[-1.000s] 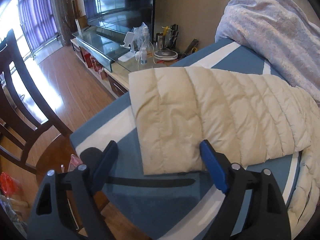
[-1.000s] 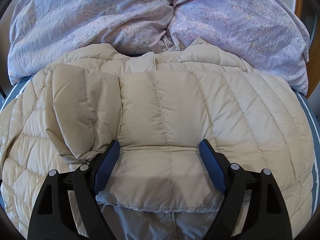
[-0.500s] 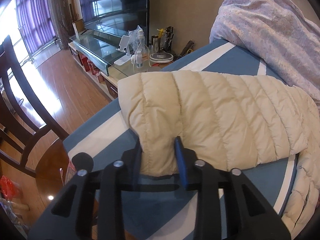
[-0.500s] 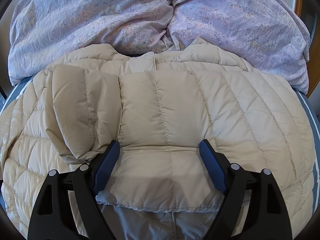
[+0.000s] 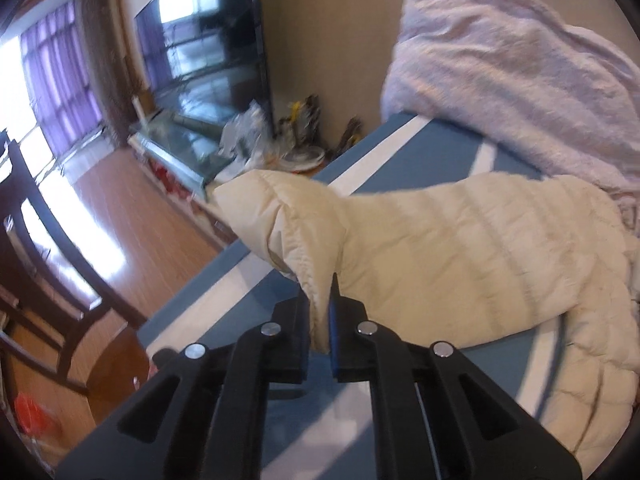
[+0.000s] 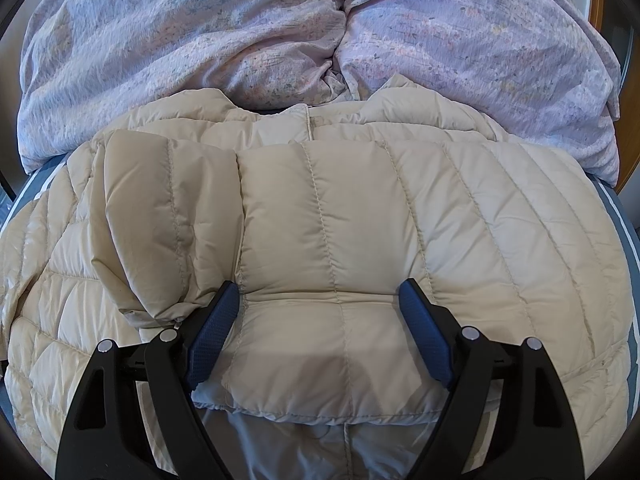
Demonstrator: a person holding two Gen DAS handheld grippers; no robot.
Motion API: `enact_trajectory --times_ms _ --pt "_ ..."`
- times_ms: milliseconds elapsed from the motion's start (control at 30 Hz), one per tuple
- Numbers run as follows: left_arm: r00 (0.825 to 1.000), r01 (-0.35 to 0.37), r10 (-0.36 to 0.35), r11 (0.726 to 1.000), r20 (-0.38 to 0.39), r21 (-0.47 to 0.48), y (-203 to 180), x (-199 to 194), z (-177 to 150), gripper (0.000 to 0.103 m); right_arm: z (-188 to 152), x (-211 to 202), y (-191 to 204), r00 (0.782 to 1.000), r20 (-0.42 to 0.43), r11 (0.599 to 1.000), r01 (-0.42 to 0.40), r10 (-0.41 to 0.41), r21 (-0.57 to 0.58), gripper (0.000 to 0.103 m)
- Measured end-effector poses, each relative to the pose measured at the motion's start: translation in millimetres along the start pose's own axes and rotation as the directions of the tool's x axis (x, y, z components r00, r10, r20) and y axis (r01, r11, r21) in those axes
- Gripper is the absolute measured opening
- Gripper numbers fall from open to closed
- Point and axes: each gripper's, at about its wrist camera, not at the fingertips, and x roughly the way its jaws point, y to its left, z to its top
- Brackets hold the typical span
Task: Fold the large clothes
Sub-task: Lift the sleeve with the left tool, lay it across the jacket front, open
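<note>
the left hand-held gripper (image 5: pixel 320 316) has just pinched shut on the sleeve cuff (image 5: pixel 316 280) of the cream down jacket (image 6: pixel 340 240) spread on the bed (image 5: pixel 400 152); the slick cuff could slip free. the right hand-held gripper (image 6: pixel 320 328) hovers open at lower centre.

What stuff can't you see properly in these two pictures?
- Left wrist view: small things on the TV stand, smeared by motion blur.
- Left wrist view: the sleeve cuff's tip, hidden inside the left gripper.
- Right wrist view: the jacket hem, cut off by the bottom edge and the right gripper.
</note>
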Motion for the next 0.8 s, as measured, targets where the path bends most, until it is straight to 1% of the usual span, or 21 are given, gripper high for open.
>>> enact_trajectory --times_ms 133,267,367,400,467,500,533,600,700,767,800 --pt "0.998 0.048 -0.051 0.997 0.048 0.061 -34 -18 15 0.008 0 0 0 1.0 0.001 1.0 -0.007 0.007 0.008 0.084" --pt "0.988 0.132 -0.139 0.986 0.062 0.104 -71 -32 28 0.008 -1 -1 -1 1.0 0.002 1.0 -0.023 0.023 0.018 0.084" --pt "0.975 0.206 -0.215 0.971 0.057 0.123 -97 -43 35 0.007 -1 -1 3 1.0 0.003 0.999 -0.029 0.029 0.022 0.084" --pt "0.97 0.231 -0.239 0.964 0.051 0.129 -105 -45 37 0.007 0 0 -3 1.0 0.003 0.999 -0.029 0.029 0.024 0.085" --pt "0.96 0.271 -0.279 0.953 0.037 0.138 -122 -48 39 0.007 0 0 -3 1.0 0.003 0.999 -0.03 0.029 0.025 0.085" --pt "0.951 0.301 -0.308 0.942 0.029 0.148 -136 -50 40 0.008 0 0 -2 1.0 0.003 0.999 -0.028 0.028 0.024 0.085" --pt "0.947 0.314 -0.322 0.937 0.026 0.156 -146 -51 40 0.007 0 0 -1 1.0 0.002 0.999 -0.027 0.027 0.023 0.085" --pt "0.932 0.354 -0.363 0.917 0.018 0.182 -170 -56 39 0.007 -1 -1 -1 1.0 0.002 0.999 -0.025 0.025 0.022 0.085" --pt "0.901 0.425 -0.433 0.878 -0.011 0.221 -211 -62 35 0.007 -1 -1 -1 1.0 0.0 0.999 -0.03 0.03 0.023 0.085" --pt "0.885 0.456 -0.464 0.858 -0.023 0.237 -232 -65 32 0.008 -1 0 -1 1.0 -0.003 0.999 -0.03 0.03 0.021 0.085" --pt "0.873 0.479 -0.486 0.843 -0.035 0.244 -245 -67 31 0.008 -1 0 -1 1.0 -0.006 0.999 -0.029 0.029 0.02 0.085"
